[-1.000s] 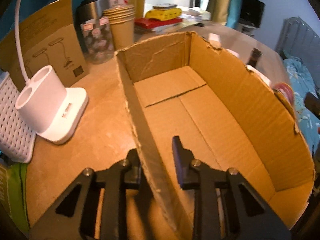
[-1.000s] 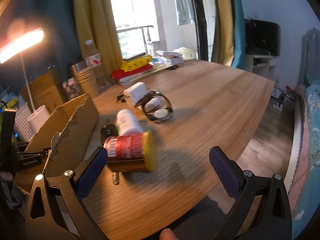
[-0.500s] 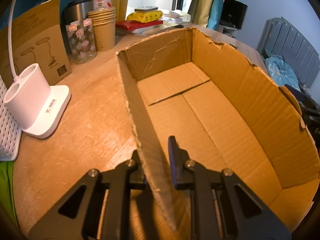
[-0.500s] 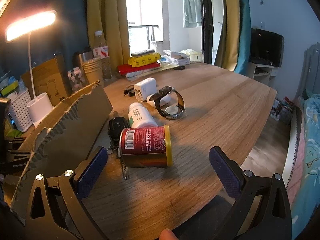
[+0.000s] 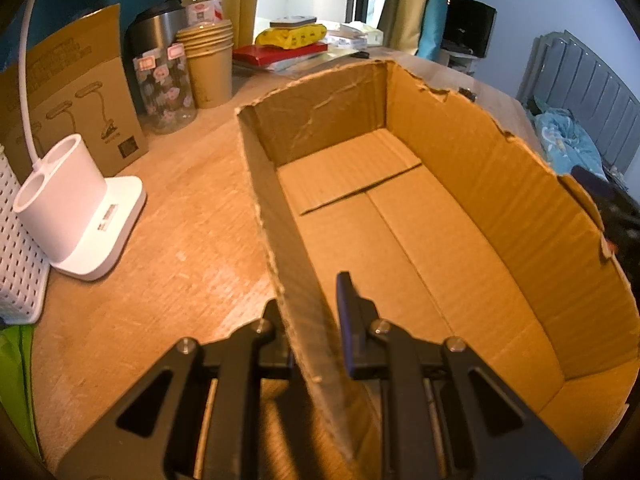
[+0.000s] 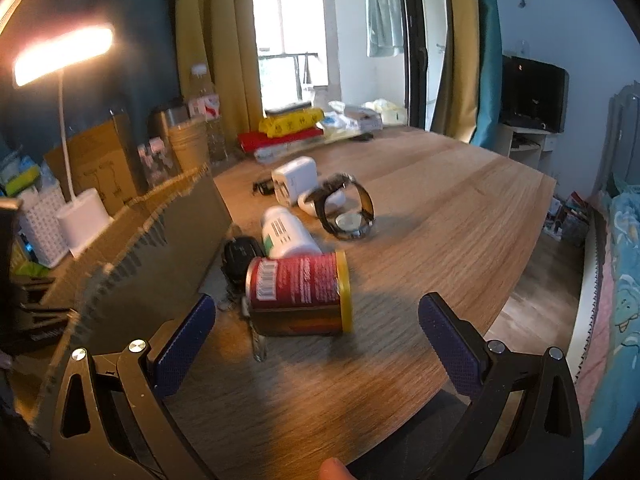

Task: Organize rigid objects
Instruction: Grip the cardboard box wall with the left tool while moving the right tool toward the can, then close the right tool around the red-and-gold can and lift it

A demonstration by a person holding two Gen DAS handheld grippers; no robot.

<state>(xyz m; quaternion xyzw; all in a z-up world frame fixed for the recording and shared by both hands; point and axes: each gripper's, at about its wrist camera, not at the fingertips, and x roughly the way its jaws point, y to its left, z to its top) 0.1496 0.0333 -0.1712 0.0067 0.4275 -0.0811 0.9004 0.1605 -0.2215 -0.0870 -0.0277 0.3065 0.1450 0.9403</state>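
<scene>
Left gripper (image 5: 310,304) pinches near wall of empty cardboard box (image 5: 400,216), presumably steadying it for loading, while right gripper (image 6: 316,344), jaws spread wide, hovers before red can (image 6: 300,292) lying sideways on counter (image 6: 440,220) beside box.

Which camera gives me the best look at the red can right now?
The right wrist view. There the red can lies on its side on the table, just ahead of the open right gripper, barcode and yellow end visible. The left wrist view does not show it.
</scene>
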